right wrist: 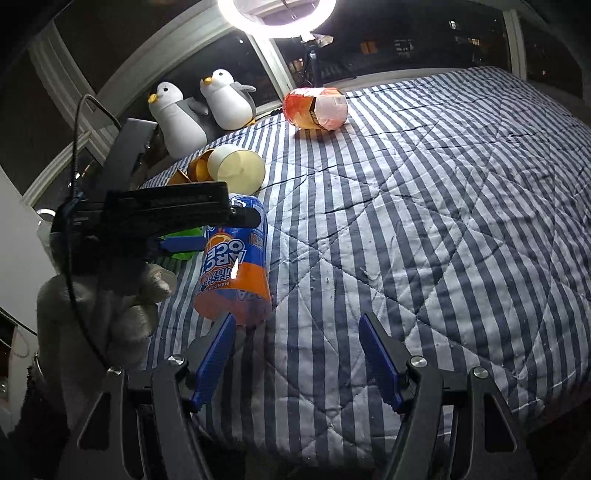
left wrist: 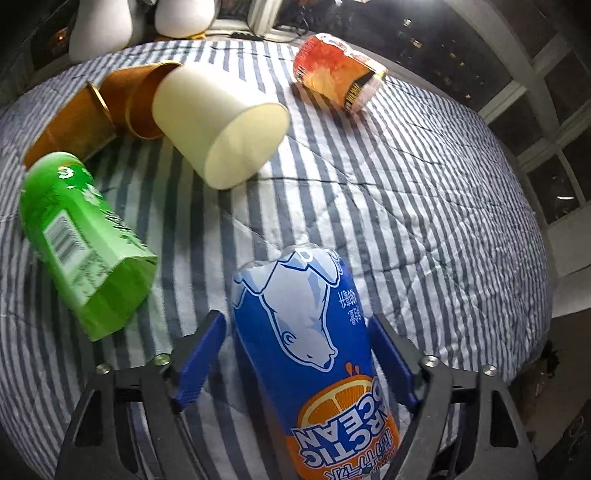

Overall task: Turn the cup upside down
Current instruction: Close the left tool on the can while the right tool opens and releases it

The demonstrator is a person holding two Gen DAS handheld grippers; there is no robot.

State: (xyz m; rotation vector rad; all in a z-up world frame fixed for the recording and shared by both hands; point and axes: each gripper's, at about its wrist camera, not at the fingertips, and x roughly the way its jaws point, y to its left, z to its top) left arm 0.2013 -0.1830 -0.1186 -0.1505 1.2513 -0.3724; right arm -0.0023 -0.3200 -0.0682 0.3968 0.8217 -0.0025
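A blue and orange Arctic Ocean cup point(left wrist: 306, 350) stands upside down on the striped quilt point(left wrist: 424, 206), between the fingers of my left gripper point(left wrist: 295, 332). The blue pads sit wide on both sides with gaps, so the left gripper is open around it. The same cup shows in the right wrist view point(right wrist: 234, 269), with the left gripper's body above it. My right gripper point(right wrist: 297, 332) is open and empty, low over the quilt point(right wrist: 424, 221), its left finger just in front of the cup's base.
A green cup point(left wrist: 81, 240), a cream cup point(left wrist: 221, 125) and brown paper cups point(left wrist: 103, 110) lie on their sides at the left. An orange cup point(left wrist: 336, 70) lies at the far side. Two plush penguins point(right wrist: 199, 107) and a ring light point(right wrist: 277, 14) stand at the window.
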